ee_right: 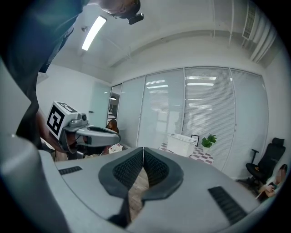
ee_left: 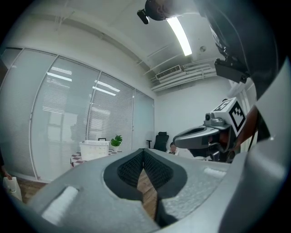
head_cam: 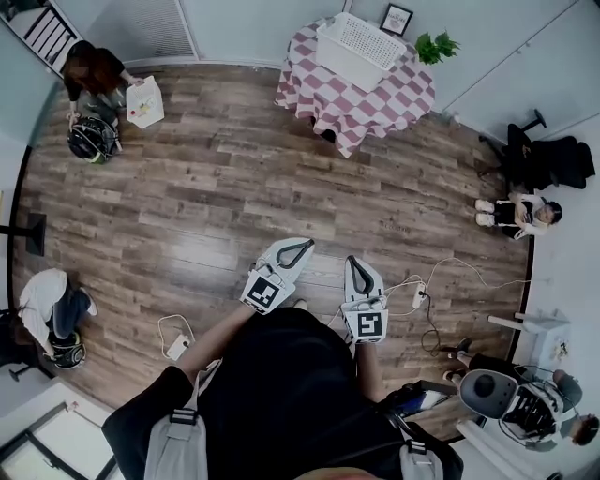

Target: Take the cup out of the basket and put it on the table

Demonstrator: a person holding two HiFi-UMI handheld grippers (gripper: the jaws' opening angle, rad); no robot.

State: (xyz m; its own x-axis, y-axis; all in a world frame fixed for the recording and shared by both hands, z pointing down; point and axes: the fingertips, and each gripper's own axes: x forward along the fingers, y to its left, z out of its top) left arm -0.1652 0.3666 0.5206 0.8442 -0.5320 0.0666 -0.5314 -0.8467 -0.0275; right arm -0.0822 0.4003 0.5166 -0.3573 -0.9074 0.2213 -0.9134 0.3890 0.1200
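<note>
Both grippers were found held out level in front of the person, side by side and close together over the wooden floor [head_cam: 187, 206], pointing toward the far end of the room. The left gripper [head_cam: 302, 244] had its jaws brought together at the tips; its own view showed only floor through the slot behind the tips, and nothing between the pads. The right gripper [head_cam: 354, 262] was likewise fully closed, tips meeting, with nothing held. The basket [head_cam: 361, 47], white with slotted walls, stood on the table [head_cam: 319, 94], which was covered by a red-and-white checked cloth [head_cam: 394, 98] and sat against the far wall, well apart from both grippers. The cup could not be made out in any view; the basket was too small and distant to tell what lay inside it. A potted plant [head_cam: 433, 45] and a small picture frame [head_cam: 397, 19] stood just behind the basket at the table's far edge. A black office chair [head_cam: 548, 159] stood at the right wall, with a seated person [head_cam: 525, 214] near it. Another person [head_cam: 94, 75] crouched at the far left. A white cable [head_cam: 441, 281] lay on the floor just right of the right gripper.
</note>
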